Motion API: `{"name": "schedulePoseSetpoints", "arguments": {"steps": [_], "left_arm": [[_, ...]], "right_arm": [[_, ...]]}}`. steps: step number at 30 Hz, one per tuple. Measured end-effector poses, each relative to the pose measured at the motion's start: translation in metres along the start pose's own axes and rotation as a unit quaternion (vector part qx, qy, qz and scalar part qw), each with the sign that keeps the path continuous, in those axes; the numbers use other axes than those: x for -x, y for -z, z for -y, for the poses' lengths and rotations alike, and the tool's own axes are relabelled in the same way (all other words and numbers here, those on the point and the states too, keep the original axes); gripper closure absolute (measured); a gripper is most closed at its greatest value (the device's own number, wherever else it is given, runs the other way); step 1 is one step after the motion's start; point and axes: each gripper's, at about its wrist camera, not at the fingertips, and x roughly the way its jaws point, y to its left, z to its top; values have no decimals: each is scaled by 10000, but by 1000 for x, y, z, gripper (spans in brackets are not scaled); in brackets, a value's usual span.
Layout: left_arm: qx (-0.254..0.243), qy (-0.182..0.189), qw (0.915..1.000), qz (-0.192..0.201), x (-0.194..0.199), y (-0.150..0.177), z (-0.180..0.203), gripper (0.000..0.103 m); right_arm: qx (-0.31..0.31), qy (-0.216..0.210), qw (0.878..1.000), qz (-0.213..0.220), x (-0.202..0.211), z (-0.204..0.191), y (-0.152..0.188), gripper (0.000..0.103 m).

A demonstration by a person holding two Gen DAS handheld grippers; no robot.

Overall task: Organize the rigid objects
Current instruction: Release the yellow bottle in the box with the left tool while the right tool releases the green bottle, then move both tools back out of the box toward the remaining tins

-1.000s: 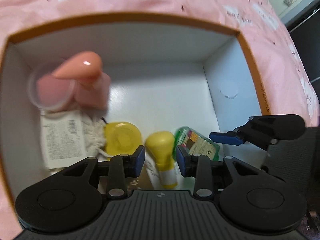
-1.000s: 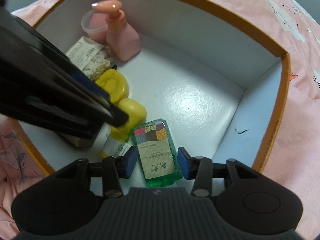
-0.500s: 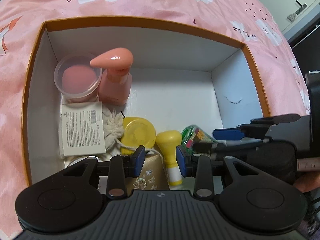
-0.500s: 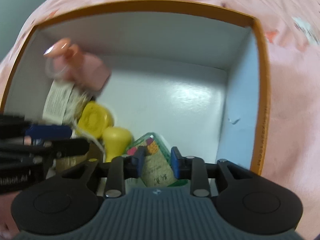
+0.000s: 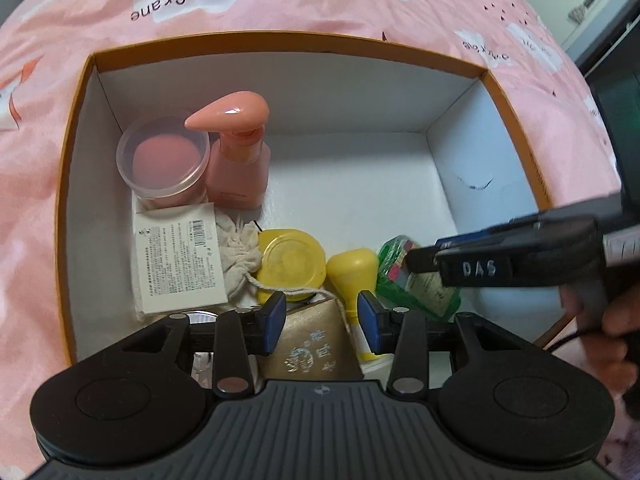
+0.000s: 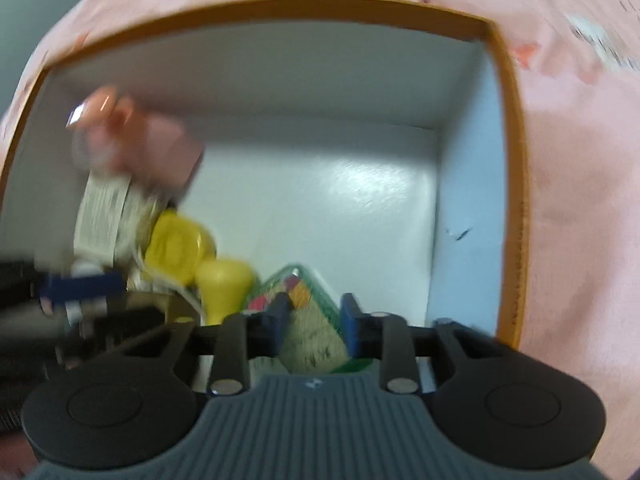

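Note:
An orange-rimmed white box [image 5: 496,80] lies on pink bedding and holds several items. My right gripper [image 6: 312,330] is shut on a green box with a patchwork label [image 6: 310,326], tilted up near the box's front; in the left wrist view it shows as the green box [image 5: 394,276] under my right gripper [image 5: 432,254]. My left gripper [image 5: 322,322] is open and empty, above a gold pouch [image 5: 310,350] and a yellow-capped bottle [image 5: 352,276].
A pink pump bottle [image 5: 238,168] and a clear jar with a pink sponge [image 5: 164,160] stand at the back left. A labelled cloth bag [image 5: 180,260] and a yellow round tin [image 5: 290,264] lie in front of them. The box's right half shows bare white floor [image 5: 352,192].
My right gripper has closed on the green box and tipped it up. My left gripper has pulled back and up, so more of the box shows.

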Motion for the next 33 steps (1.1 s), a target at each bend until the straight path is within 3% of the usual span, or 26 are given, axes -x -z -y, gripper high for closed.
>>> {"name": "schedulePoseSetpoints", "arguments": {"steps": [2,5,10,14,19,21,23,29,33], "left_arm": [[-38,35,10000,17,2,3,-1,53],[-53,92,9999,33,2,6,-3,50],[-90,37,10000,14,0,10,-5,47],[-52,76,10000,6,2,12,-7,47],[-4,109,9999,17,4,11,-9,47],[8,117,9999,13,4,12,-10,47],[5,127,9999,6,4,13,-10,47],[-108,219,9997,60,5,15,-6,46],[-230,226,9990,324,14,17,1,32]], "right_arm": [[134,-53,9999,-37,1,-1,-2,75],[755,-83,9970,-170,5,-10,4,54],[1676,356,9848,-297,-6,-26,28,51],[1271,358,9910,-230,-5,-20,25,53],[75,44,9995,-311,-2,1,10,59],[-484,-167,9978,-412,-2,11,5,73],[-822,-261,9951,-488,-2,20,5,76],[-737,-267,9952,-589,-1,12,13,75],[-306,-39,9990,-309,3,0,19,75]]}}
